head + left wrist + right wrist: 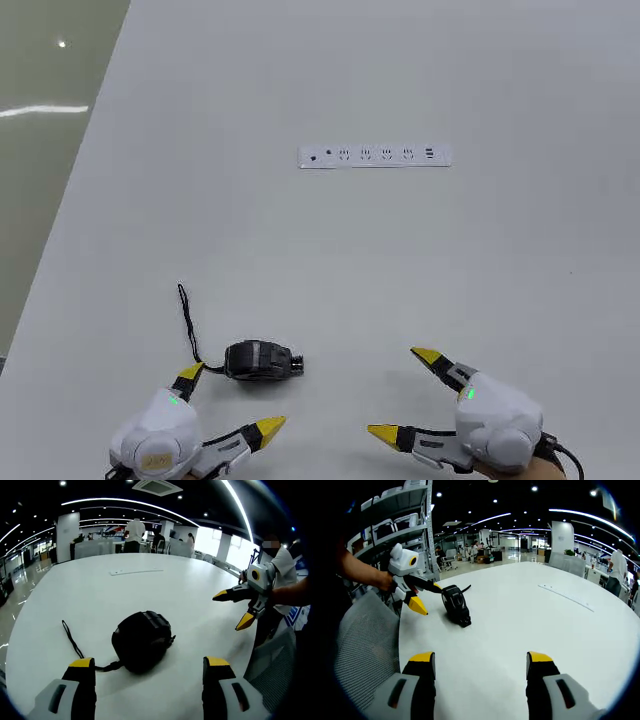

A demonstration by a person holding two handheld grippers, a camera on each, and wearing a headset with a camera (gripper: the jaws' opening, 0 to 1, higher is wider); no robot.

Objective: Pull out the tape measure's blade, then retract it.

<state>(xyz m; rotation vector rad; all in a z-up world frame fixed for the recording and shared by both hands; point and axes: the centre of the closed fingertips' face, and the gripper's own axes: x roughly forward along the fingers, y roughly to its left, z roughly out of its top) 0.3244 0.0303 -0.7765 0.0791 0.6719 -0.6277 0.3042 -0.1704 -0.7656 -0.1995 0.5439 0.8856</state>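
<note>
Left claw (231, 399) gapes beside tape measure (262, 361), table (400, 260) beyond.

- Tape measure (262, 361): 1, black.
- Cord loop (187, 320) on its case: 1.
- Grippers: 2, namely left gripper (231, 400) and right gripper (404, 393), each with two yellow-tipped jaws.
- Power strip (374, 156): 1.
- Table (350, 250): 1, white.

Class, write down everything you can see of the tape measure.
The tape measure is a compact black case, ribbed on its side, lying on the white table. No blade is drawn out. A thin black wrist cord trails from one end. The left gripper, jaws open, sits beside it without gripping it.
</note>
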